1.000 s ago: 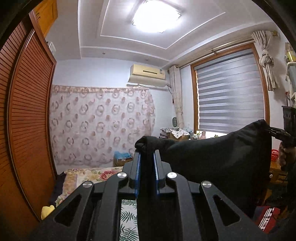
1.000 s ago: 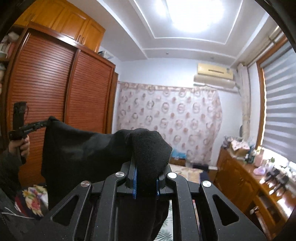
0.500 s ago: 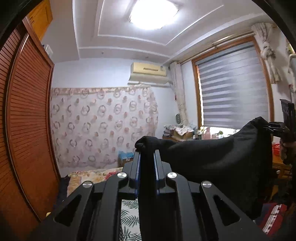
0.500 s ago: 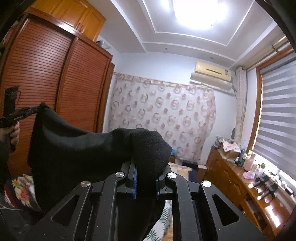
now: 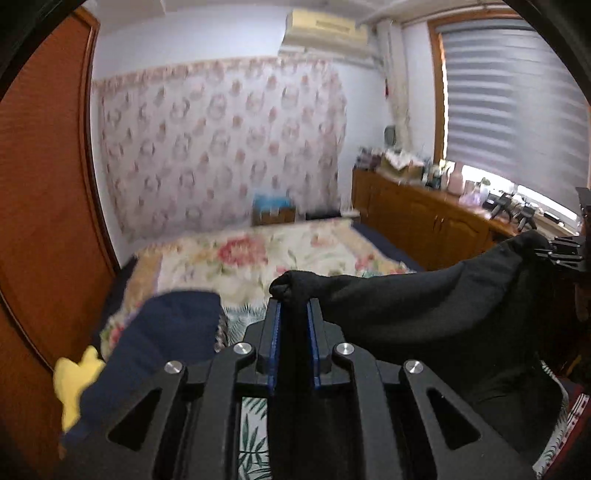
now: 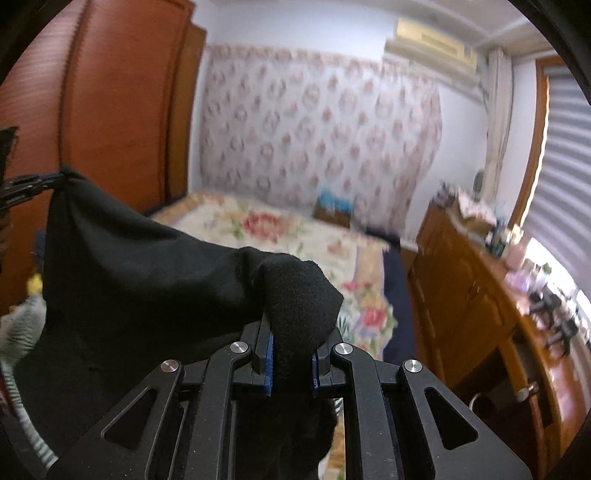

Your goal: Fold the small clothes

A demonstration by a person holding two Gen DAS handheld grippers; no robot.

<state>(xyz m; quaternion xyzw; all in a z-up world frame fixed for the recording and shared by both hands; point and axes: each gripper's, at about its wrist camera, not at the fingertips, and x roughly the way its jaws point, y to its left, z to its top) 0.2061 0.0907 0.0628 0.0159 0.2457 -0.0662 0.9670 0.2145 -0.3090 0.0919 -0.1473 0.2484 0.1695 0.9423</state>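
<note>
- Black garment [image 5: 424, 310]: soft, matte, fleecy at the pinched corners, stretched in the air between both grippers, upper edge sagging in a shallow curve, body hanging down in loose folds.
- Held above the near end of the bed [image 5: 258, 258], clear of the floral cover.
- Left gripper [image 5: 293, 306]: blue-padded fingers [image 5: 274, 332] clenched on one bunched corner, a small knob of cloth poking out past the tips; jaws just eased slightly wider, cloth between them.
- Right gripper [image 6: 290, 339]: clamped on the other corner, a thick fold of cloth bulging over and in front of the tips.
- Each gripper visible at the edge of the other's view, gripping its far corner of the garment.
- Bed: cream cover with pink and red flowers, leaf-print fabric at the near end under the left gripper.
- Navy cloth [image 5: 159, 343] lying at the bed's left side, a yellow item [image 5: 75, 380] beside it; nature of the item unclear.
- Wardrobe [image 6: 110, 110]: reddish slatted wood, along the left.
- Curtain [image 5: 221, 147] with ring pattern across the back wall, air conditioner [image 5: 325, 31] above it.
- Low wooden cabinet [image 6: 480, 295] at right, cluttered top, under a window with a striped blind [image 5: 513, 92].
- Background smeared by motion blur.
</note>
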